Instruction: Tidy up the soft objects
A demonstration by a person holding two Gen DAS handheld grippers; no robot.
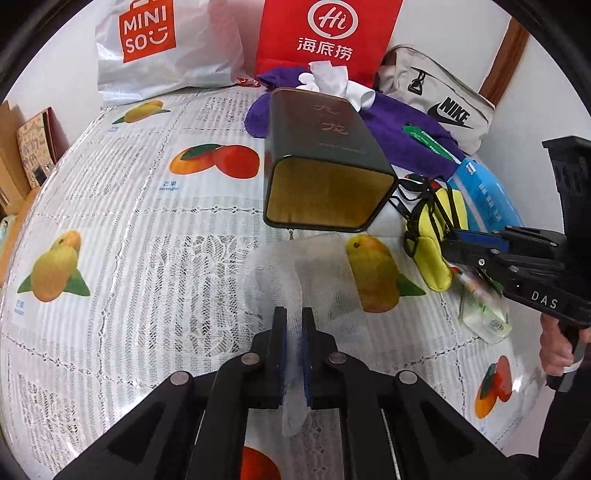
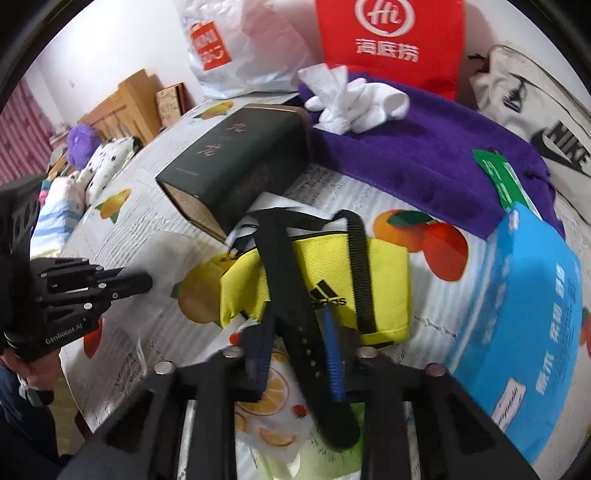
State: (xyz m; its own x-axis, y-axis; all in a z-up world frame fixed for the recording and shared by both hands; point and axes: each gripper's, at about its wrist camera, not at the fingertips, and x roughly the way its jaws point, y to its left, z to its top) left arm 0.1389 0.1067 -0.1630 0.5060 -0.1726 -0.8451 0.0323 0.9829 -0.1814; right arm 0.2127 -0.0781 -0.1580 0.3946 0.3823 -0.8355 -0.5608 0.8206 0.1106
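My left gripper (image 1: pixel 294 312) is shut on a thin translucent white bag (image 1: pixel 273 266) that lies on the fruit-print tablecloth (image 1: pixel 147 229). Just beyond it a dark tin box (image 1: pixel 325 155) lies on its side, its open end toward me. Right of the box sits a yellow pouch (image 2: pixel 332 269) with black straps. My right gripper (image 2: pixel 297 314) is shut on one black strap (image 2: pixel 284 273), which runs between its blue pads. The left wrist view shows the right gripper (image 1: pixel 448 243) at the yellow pouch (image 1: pixel 430 258). The right wrist view shows the left gripper (image 2: pixel 147 282) on the translucent bag (image 2: pixel 166 258).
At the back lie a purple towel (image 2: pixel 424 147) with white socks (image 2: pixel 354 99), a red bag (image 1: pixel 325 33), a white shopping bag (image 1: pixel 155 44) and a grey bag (image 1: pixel 439 96). A blue tissue pack (image 2: pixel 524 314) is at right. A clear bottle (image 1: pixel 487 317) lies nearby.
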